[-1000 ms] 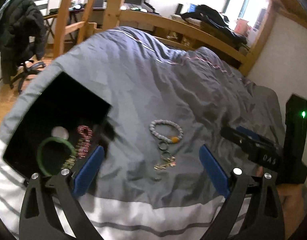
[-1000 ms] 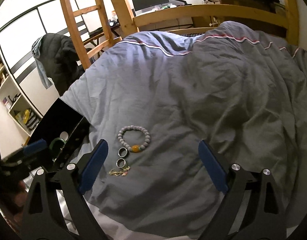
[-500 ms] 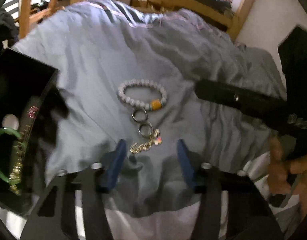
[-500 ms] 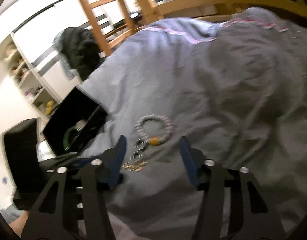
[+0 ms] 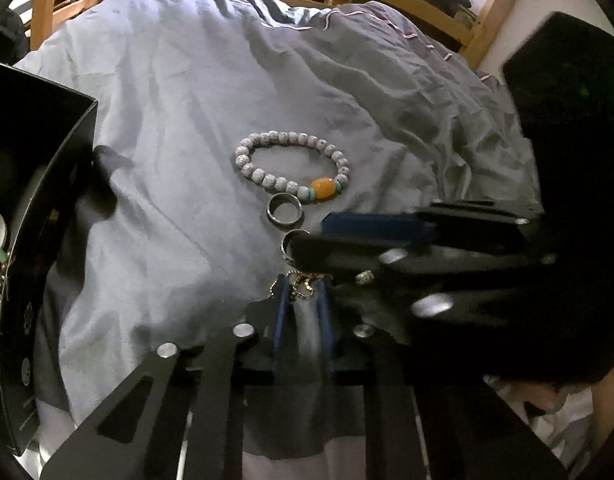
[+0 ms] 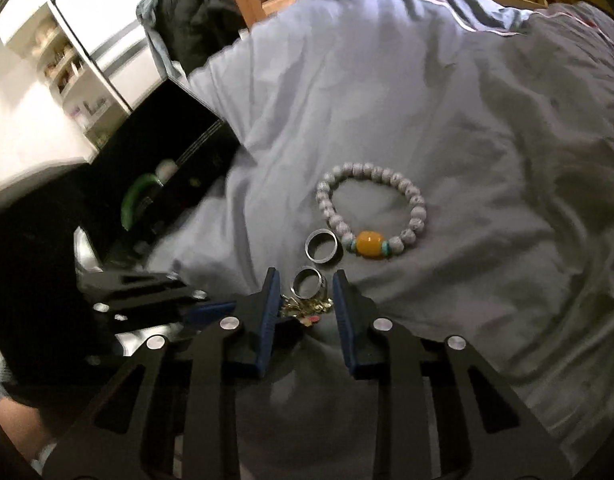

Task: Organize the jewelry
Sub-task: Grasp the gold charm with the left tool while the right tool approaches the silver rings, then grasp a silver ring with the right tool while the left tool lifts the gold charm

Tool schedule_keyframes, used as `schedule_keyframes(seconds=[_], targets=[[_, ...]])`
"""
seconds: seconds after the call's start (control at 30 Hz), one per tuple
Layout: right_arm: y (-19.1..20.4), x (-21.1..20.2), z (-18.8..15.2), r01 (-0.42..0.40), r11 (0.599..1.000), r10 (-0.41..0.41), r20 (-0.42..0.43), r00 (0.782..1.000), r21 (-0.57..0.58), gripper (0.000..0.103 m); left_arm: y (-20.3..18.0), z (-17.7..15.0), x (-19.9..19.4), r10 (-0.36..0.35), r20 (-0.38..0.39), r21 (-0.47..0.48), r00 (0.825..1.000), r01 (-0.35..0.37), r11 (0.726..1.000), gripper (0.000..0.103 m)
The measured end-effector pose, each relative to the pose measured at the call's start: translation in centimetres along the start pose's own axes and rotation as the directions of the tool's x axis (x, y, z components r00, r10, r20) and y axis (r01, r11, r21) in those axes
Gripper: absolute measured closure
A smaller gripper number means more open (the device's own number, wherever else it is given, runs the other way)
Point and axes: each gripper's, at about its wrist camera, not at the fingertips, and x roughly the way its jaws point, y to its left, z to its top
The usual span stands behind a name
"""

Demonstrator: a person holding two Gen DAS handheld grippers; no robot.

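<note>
Black open jewelry box (image 6: pixel 175 168) already holds a green bangle (image 6: pixel 137 198); left gripper (image 5: pixel 301 294) closing on gold chain (image 5: pixel 303 284), right gripper (image 6: pixel 305 294) closing around silver ring (image 6: pixel 307 282), beaded bracelet (image 6: pixel 371 208) left on bed

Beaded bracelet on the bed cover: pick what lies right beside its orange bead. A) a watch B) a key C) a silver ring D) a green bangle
C: a silver ring lies flat on the grey bed cover, just beside the orange bead of the beaded bracelet.
</note>
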Motion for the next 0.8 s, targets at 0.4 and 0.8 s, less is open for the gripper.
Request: schedule_keyframes(seconds=[0.4, 0.8], targets=[[-1.8, -2.7, -0.6, -0.075, 0.992, 0.064, 0.113, 0.992, 0.099, 0.084, -0.2, -0.1, -0.3, -0.009, -0.016, 0.011, 1.0, 0.009, 1.0, 0.098], [-3.4, -6.0, -2.0, -0.05, 0.986, 0.025, 0.158, 0.987, 0.156, 0.084, -0.6, 0.3, -2.2, -0.016, 0.02, 0.012, 1.0, 0.016, 1.0, 0.099]])
